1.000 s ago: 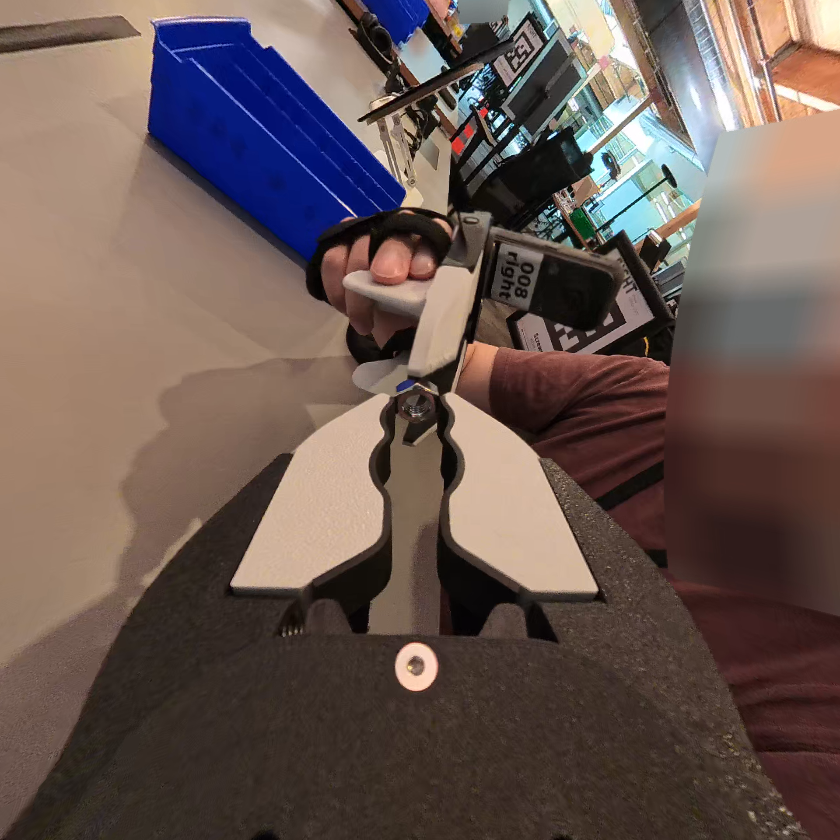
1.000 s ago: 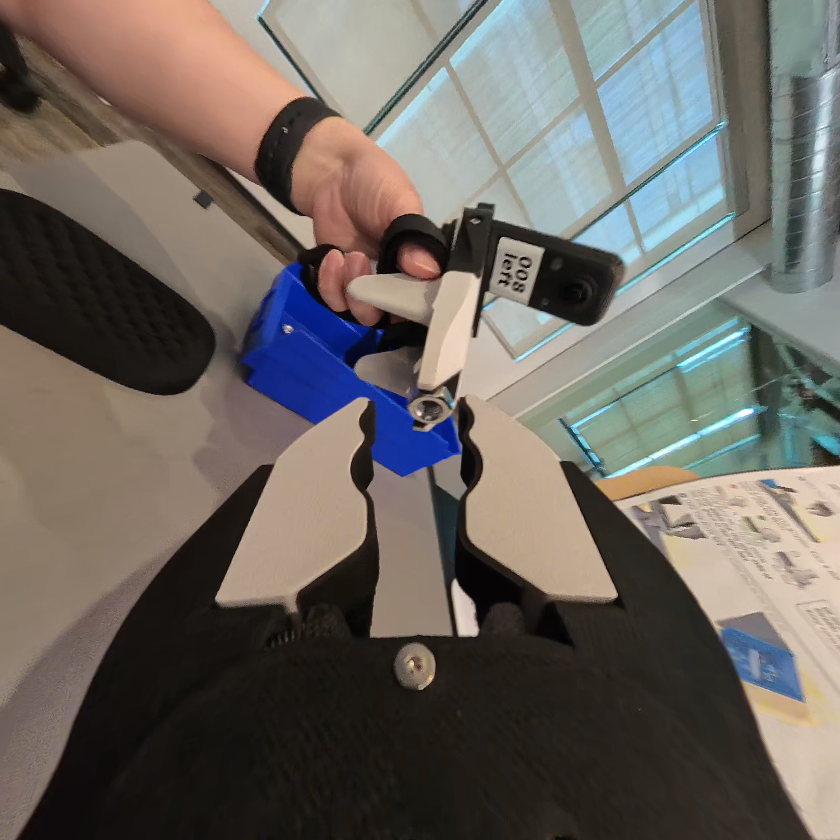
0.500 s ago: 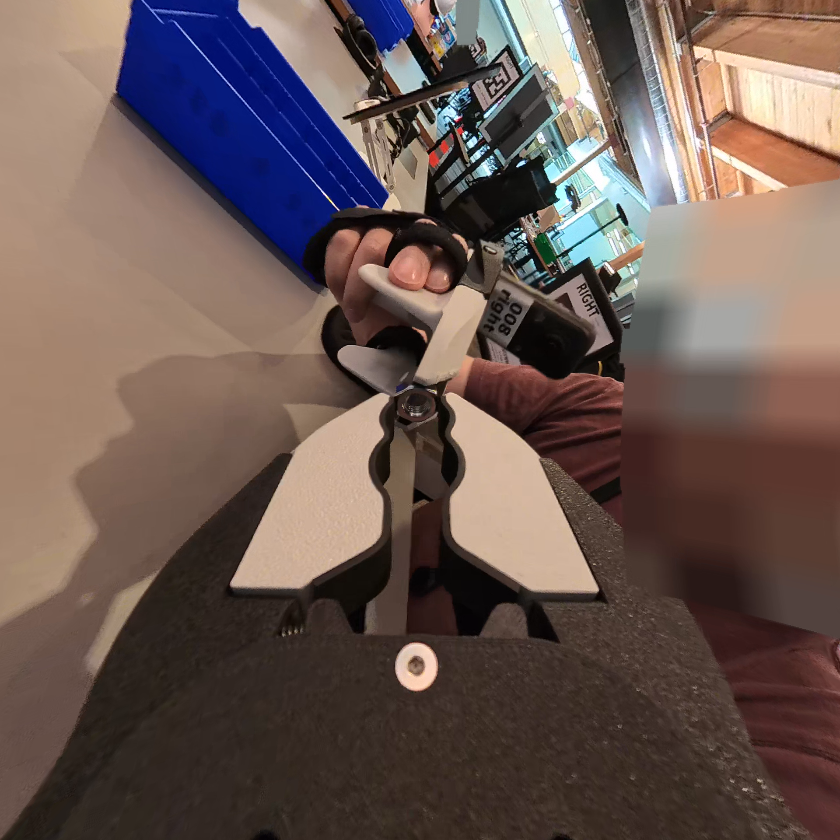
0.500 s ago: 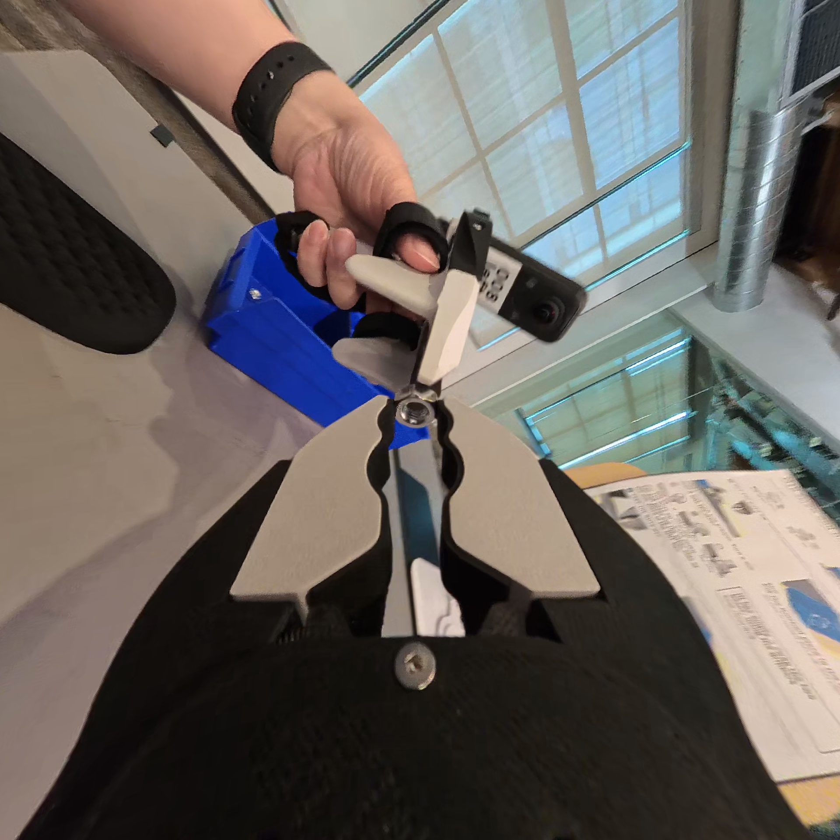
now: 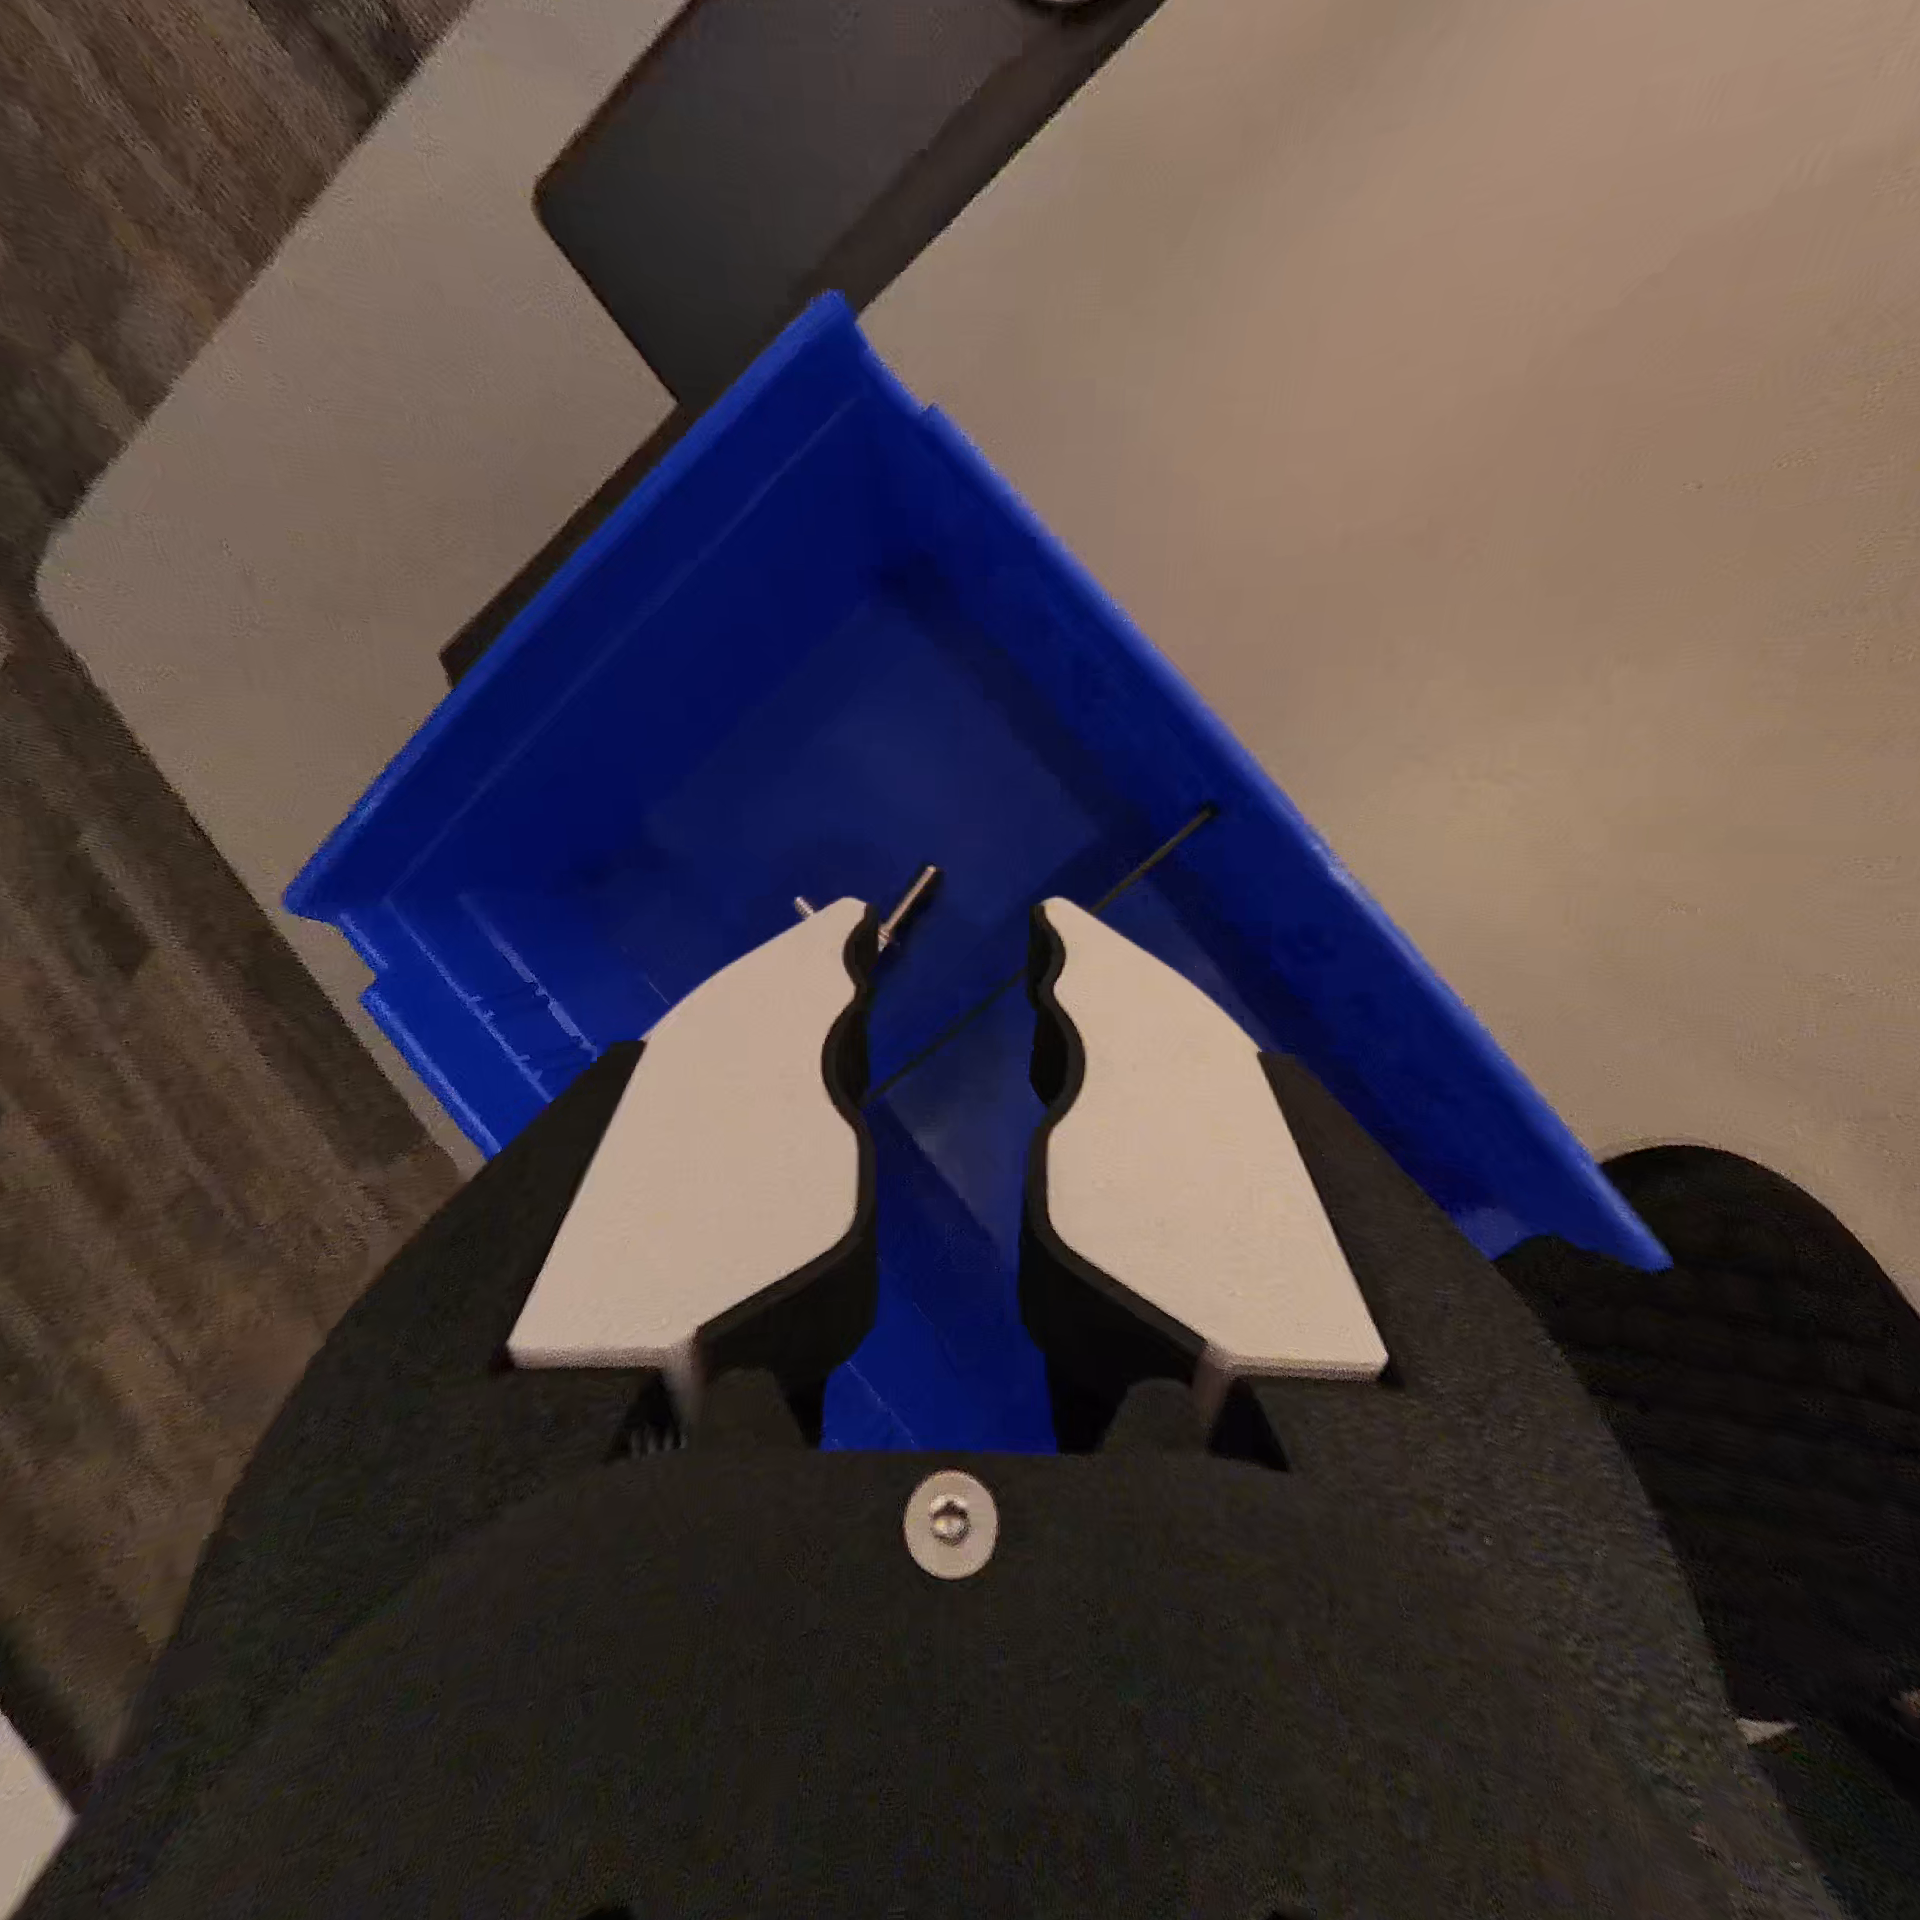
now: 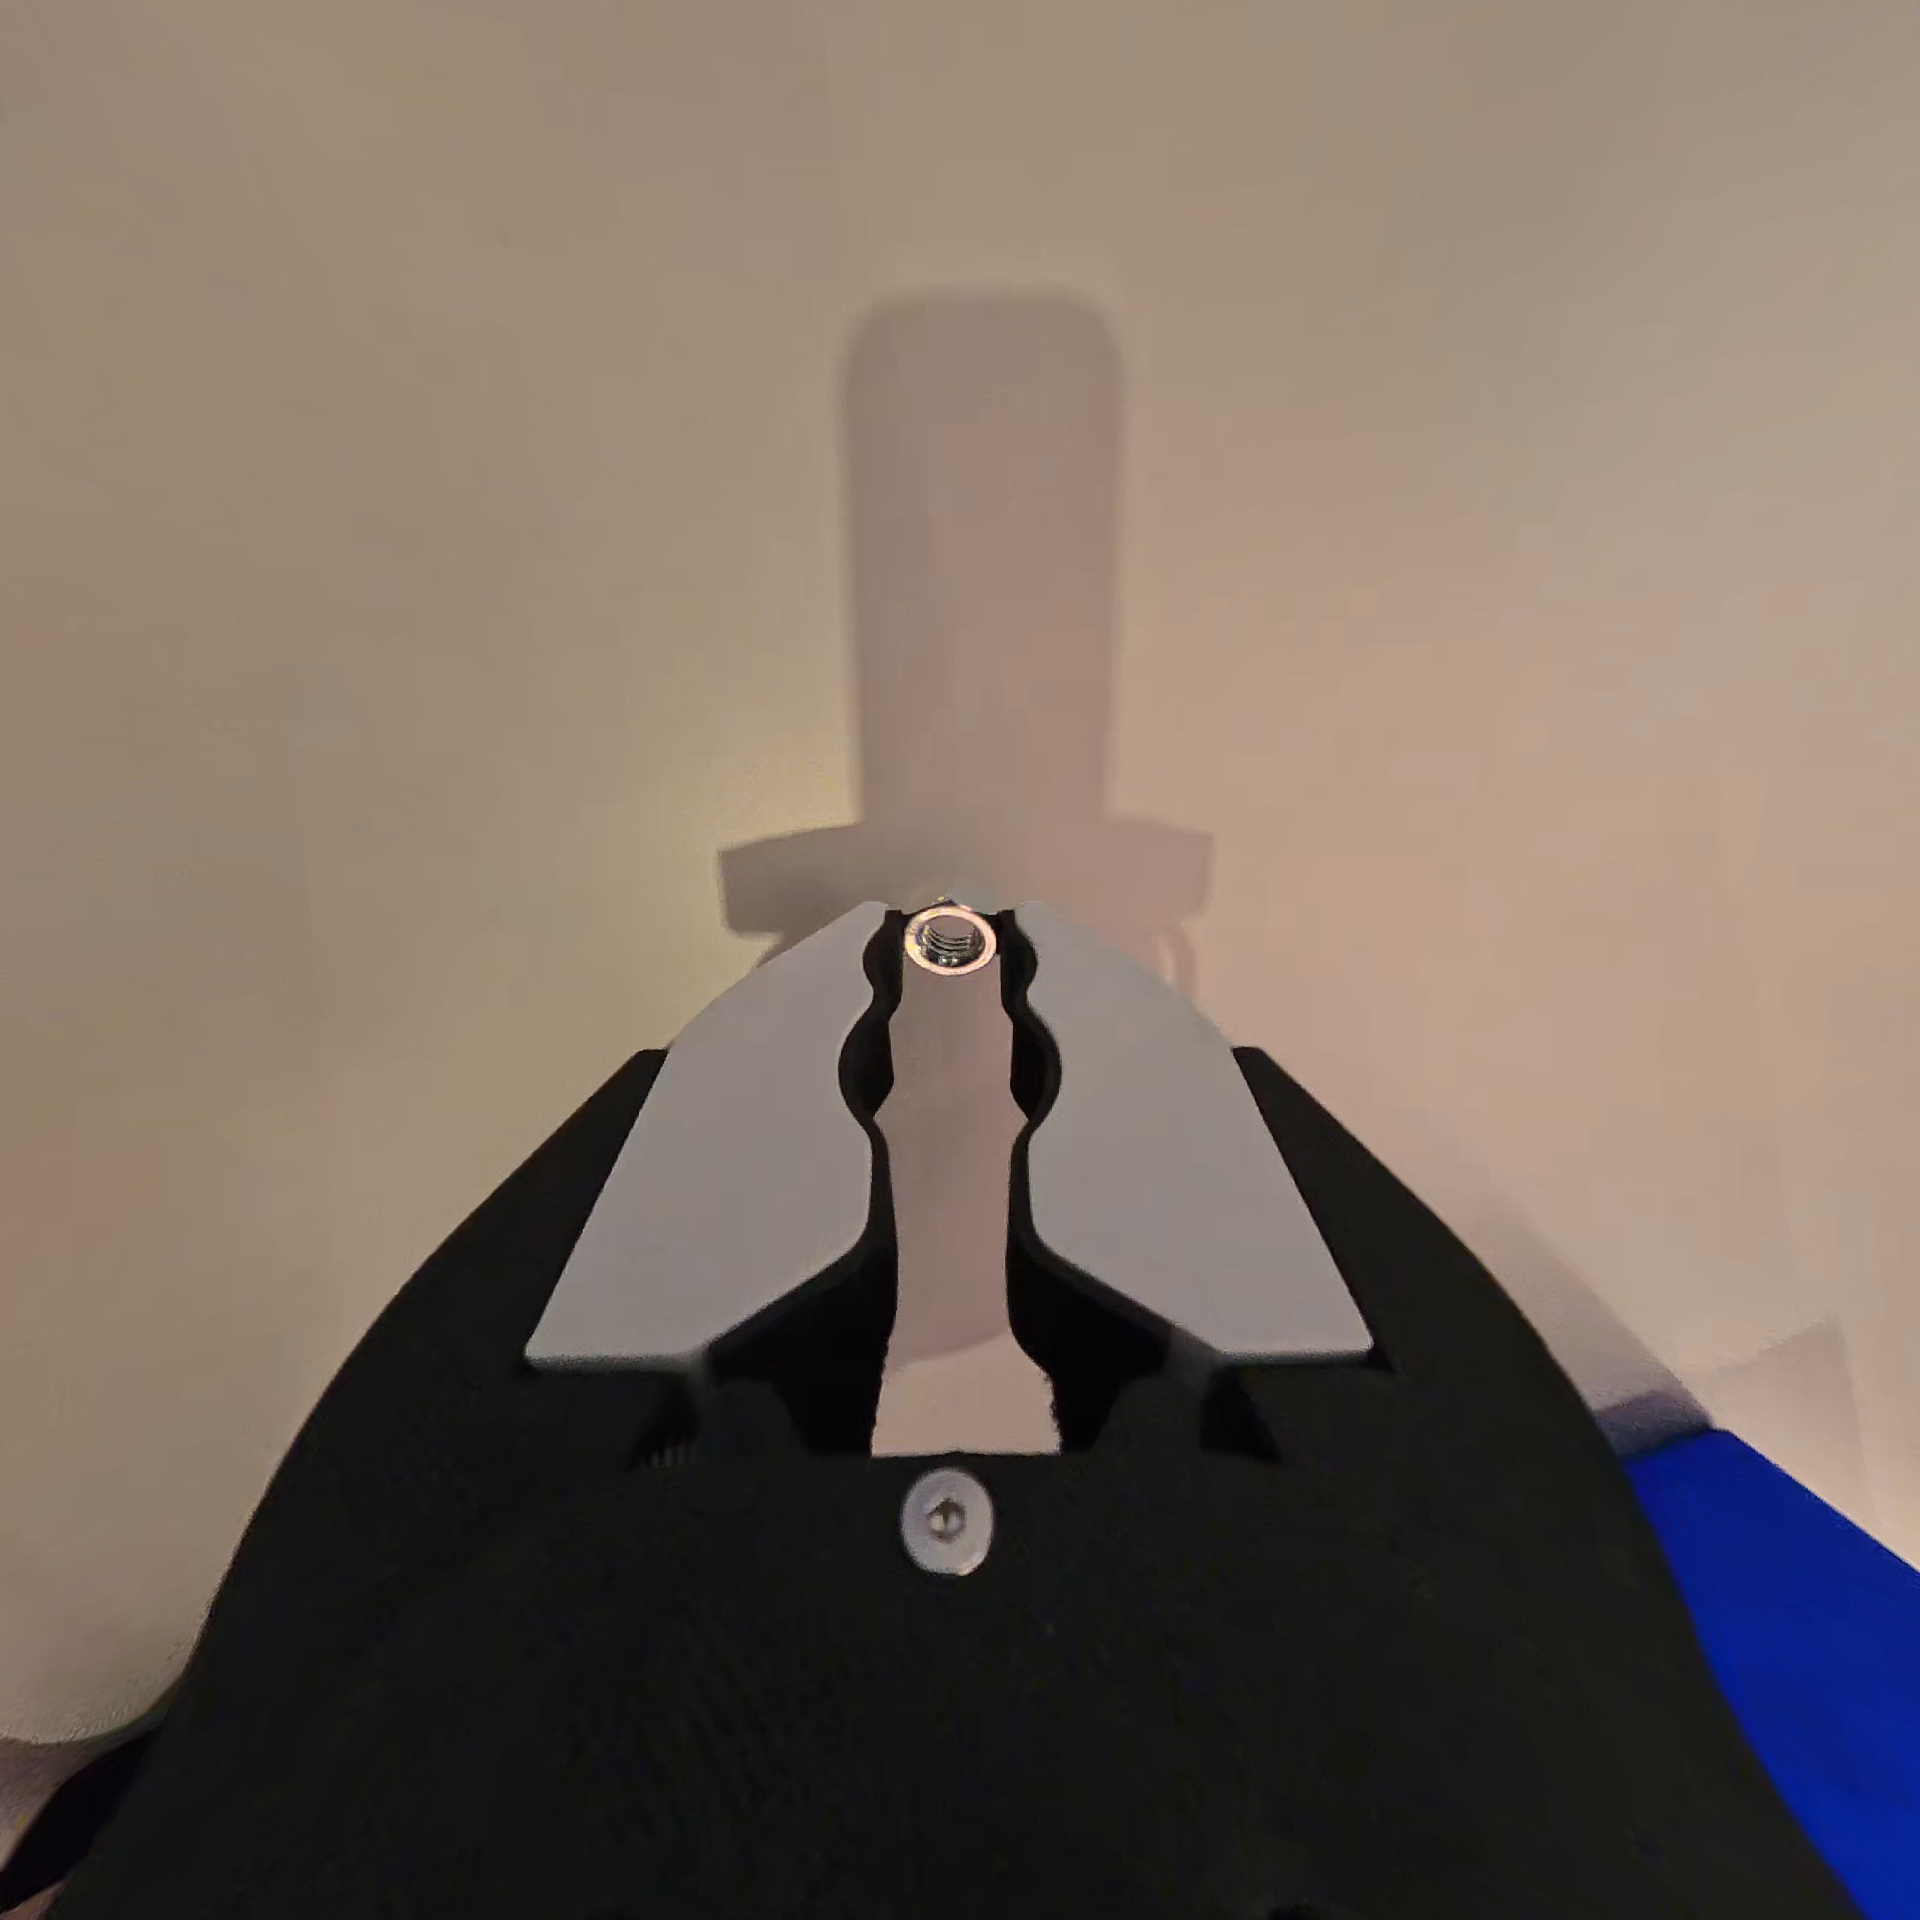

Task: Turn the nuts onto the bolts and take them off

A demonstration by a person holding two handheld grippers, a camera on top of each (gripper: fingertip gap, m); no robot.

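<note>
Both grippers had separated since half a second before, when they met tip to tip around one nut and bolt; each now pointed down at the pale table (image 6: 416,520) alone. Largest in the left wrist view was the blue bin (image 5: 1039,644), its near end hidden behind the gripper body. Above it, the left gripper (image 5: 948,920) stood with jaws apart and empty. A small bolt (image 5: 906,906) lay in the bin, partly covered by the left fingertip, beside a second metal piece too cut off to identify. The right gripper (image 6: 950,935) was clamped on the nut (image 6: 950,941), threaded hole toward the camera, over its own shadow.
</note>
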